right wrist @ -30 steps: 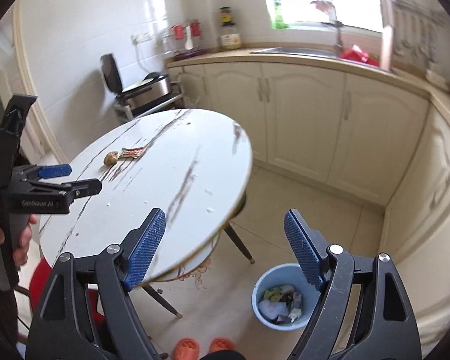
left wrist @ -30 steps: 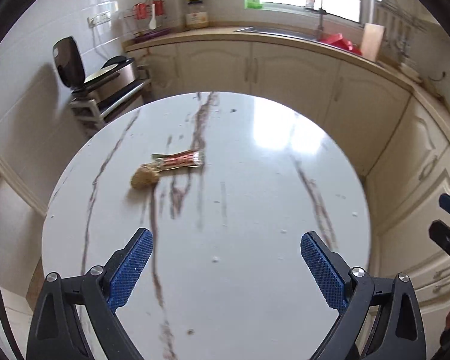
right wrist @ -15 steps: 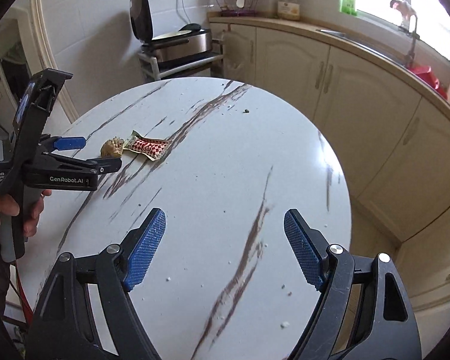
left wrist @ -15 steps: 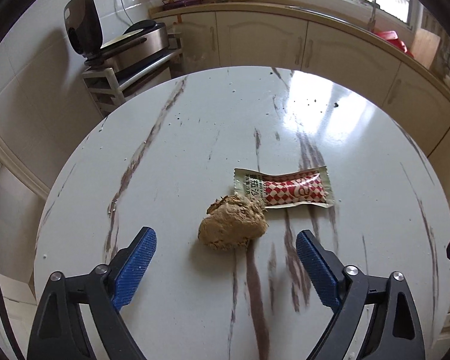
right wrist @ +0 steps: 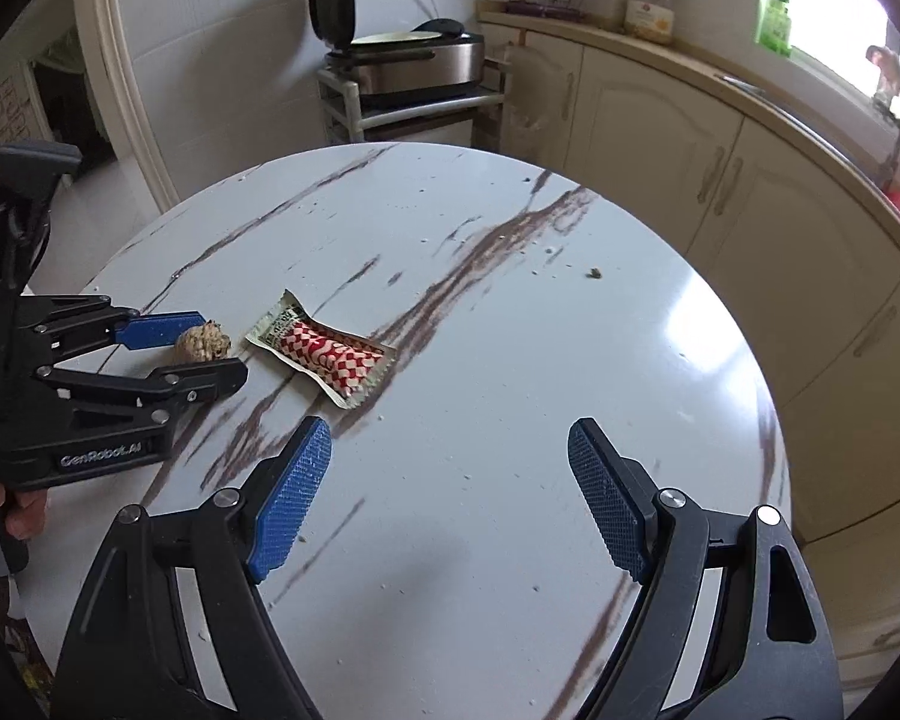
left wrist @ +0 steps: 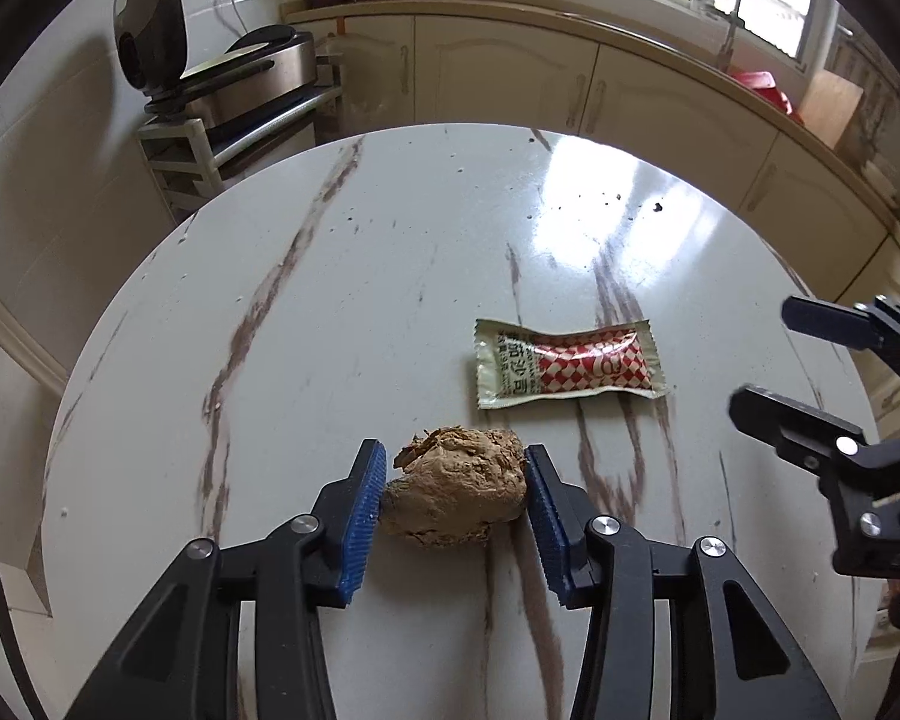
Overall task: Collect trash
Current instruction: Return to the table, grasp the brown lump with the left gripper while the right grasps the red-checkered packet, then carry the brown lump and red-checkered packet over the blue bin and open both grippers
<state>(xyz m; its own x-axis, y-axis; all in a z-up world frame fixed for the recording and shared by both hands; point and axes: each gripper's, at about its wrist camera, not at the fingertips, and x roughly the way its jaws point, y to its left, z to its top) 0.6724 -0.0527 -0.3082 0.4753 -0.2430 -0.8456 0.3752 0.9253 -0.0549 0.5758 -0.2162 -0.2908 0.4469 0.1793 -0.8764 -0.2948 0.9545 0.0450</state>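
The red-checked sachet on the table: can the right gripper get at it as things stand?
Probably yes. The right gripper is open, and bare table lies between it and the sachet. The left gripper sits beside the sachet, around the brown lump.

Table (left wrist: pixel 390 276): glossy marble-look top, brown veins. Lump (left wrist: pixel 456 495): rough, matt, crumbly. Sachet (left wrist: pixel 567 363): shiny crinkled foil-plastic. Pads (right wrist: pixel 291 498): blue, finely ribbed; matt black plastic arms.
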